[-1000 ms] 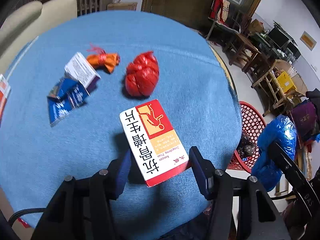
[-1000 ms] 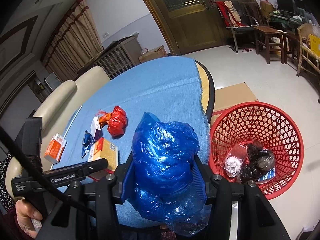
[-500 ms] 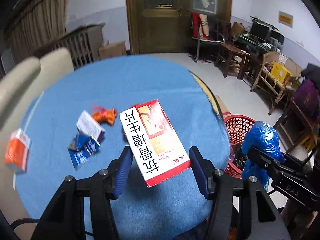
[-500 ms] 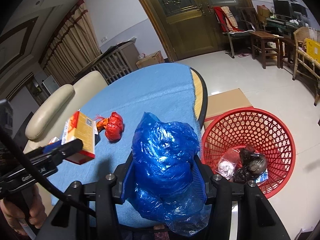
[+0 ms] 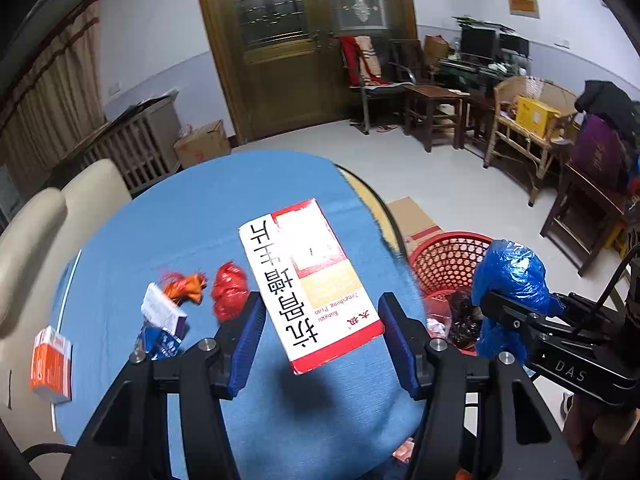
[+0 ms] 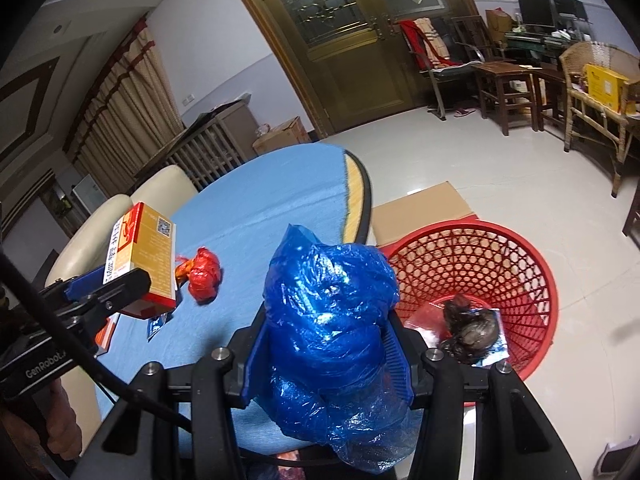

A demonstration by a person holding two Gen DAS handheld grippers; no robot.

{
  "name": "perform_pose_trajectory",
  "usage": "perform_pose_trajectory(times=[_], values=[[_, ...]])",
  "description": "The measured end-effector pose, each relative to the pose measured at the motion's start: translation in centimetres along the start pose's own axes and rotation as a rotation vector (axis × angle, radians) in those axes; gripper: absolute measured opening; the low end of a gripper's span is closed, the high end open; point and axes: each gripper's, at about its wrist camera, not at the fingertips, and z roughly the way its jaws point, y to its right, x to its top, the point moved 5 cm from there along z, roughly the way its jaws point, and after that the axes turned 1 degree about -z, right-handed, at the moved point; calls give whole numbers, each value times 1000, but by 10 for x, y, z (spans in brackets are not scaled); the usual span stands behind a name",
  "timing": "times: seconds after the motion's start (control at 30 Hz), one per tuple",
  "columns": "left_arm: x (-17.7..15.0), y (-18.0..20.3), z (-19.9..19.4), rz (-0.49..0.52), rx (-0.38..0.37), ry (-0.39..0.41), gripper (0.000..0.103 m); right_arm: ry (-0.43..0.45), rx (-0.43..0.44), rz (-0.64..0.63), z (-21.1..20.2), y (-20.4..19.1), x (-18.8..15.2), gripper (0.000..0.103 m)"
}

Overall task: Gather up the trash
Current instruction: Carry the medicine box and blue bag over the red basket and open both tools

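My left gripper (image 5: 320,320) is shut on a red, white and yellow medicine box (image 5: 308,280) and holds it high above the blue table (image 5: 192,216). The box also shows in the right wrist view (image 6: 140,256). My right gripper (image 6: 328,344) is shut on a crumpled blue plastic bag (image 6: 332,304), held near the table edge beside the red basket (image 6: 532,264). The bag also shows in the left wrist view (image 5: 508,284). The red basket (image 5: 444,256) stands on the floor and holds a dark bag (image 6: 472,328).
On the table lie a red bag (image 5: 228,288), an orange wrapper (image 5: 184,284), a white box (image 5: 162,312), blue packets (image 5: 160,344) and an orange box (image 5: 50,364). A flat cardboard sheet (image 6: 424,208) lies behind the basket. Cream chairs (image 5: 52,216) stand at the left.
My left gripper has lifted the medicine box well above the table and tilted up toward the room. My right gripper with the blue bag has barely moved.
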Motion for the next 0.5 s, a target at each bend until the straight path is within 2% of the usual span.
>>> perform_pose_trajectory(times=[0.5], values=[[12,56,17,122,-31,5,60,36,-61,95,-26,57,4,54]])
